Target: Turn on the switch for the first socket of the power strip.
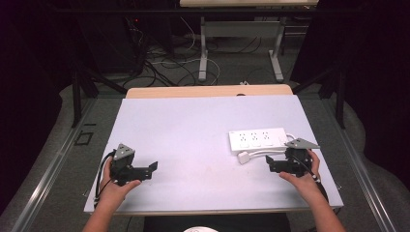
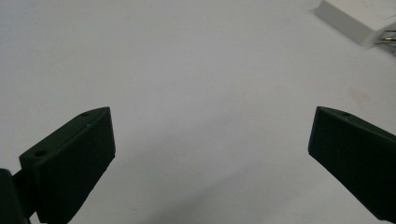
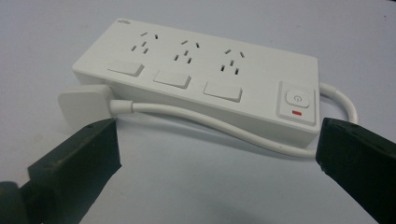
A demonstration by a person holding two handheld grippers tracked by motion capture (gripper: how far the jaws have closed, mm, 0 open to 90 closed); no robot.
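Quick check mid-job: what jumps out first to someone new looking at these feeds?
The white power strip lies on the table's right side, its plug and cord looped along its near edge. The right gripper sits open just short of it; the left gripper, also open, rests apart over bare table.

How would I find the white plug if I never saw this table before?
Look at the white table and go to its right side, where a white power strip lies by the right gripper. The plug rests flat on the table beside the strip's near left corner. It's the small square block at the end of the strip's white cord.
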